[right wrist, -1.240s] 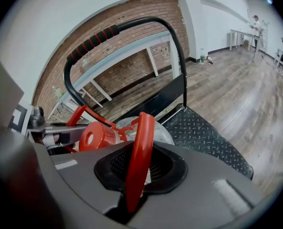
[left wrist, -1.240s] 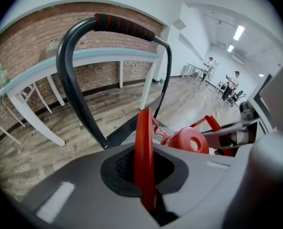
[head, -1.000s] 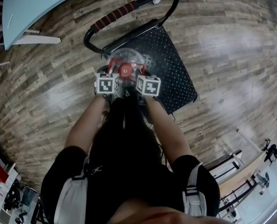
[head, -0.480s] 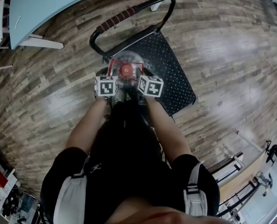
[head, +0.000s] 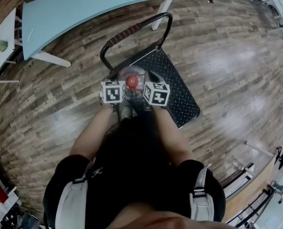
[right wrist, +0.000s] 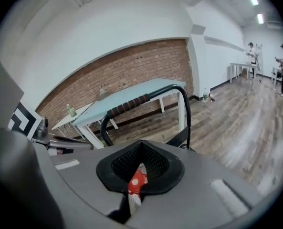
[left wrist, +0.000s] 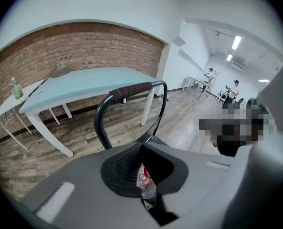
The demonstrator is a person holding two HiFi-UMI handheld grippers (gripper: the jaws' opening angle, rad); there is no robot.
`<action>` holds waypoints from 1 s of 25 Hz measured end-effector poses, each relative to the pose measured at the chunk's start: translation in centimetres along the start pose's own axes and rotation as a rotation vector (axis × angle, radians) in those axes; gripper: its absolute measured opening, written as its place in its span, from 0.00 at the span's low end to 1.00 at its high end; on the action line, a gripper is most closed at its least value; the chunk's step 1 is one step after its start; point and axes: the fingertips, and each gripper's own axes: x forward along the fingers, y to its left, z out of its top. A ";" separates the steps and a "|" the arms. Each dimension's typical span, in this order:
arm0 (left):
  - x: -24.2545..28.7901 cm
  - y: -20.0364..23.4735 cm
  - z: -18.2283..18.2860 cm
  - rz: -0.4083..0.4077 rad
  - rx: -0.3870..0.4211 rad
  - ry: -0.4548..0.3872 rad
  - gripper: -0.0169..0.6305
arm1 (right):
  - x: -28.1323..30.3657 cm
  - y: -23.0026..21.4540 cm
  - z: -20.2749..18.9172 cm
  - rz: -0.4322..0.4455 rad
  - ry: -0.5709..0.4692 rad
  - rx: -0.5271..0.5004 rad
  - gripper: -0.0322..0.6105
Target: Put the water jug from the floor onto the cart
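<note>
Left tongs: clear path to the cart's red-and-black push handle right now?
Probably yes. The left tongs, jaws just closed on nothing, hover above the red-capped clear water jug on the black metal cart; only open air separates them from the red-and-black push handle. They'd need reopening.

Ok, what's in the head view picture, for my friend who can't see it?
Seen from above, a person holds the left gripper and right gripper, both just shut, side by side over a red-capped water jug on a black cart. Wood floor all around.
</note>
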 end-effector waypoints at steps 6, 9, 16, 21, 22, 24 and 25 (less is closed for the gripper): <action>-3.4 -1.6 5.5 -0.042 0.018 -0.125 0.03 | -2.4 1.5 4.9 0.009 -0.091 -0.022 0.07; -4.5 -1.5 7.7 -0.035 0.021 -0.168 0.03 | -3.3 1.8 7.1 0.007 -0.139 -0.023 0.07; -6.6 -1.6 11.6 -0.024 0.019 -0.245 0.03 | -5.0 2.9 12.0 0.021 -0.238 -0.045 0.07; -7.6 -2.6 14.1 -0.033 0.024 -0.287 0.03 | -6.0 3.9 14.8 0.054 -0.281 -0.073 0.07; -7.8 -2.8 14.6 -0.035 0.031 -0.295 0.03 | -6.1 3.9 15.2 0.055 -0.288 -0.072 0.07; -8.3 -3.1 15.5 -0.037 0.047 -0.312 0.03 | -6.3 3.8 15.9 0.055 -0.299 -0.069 0.07; -8.5 -3.2 15.7 -0.038 0.051 -0.317 0.03 | -6.4 3.7 16.1 0.055 -0.302 -0.065 0.07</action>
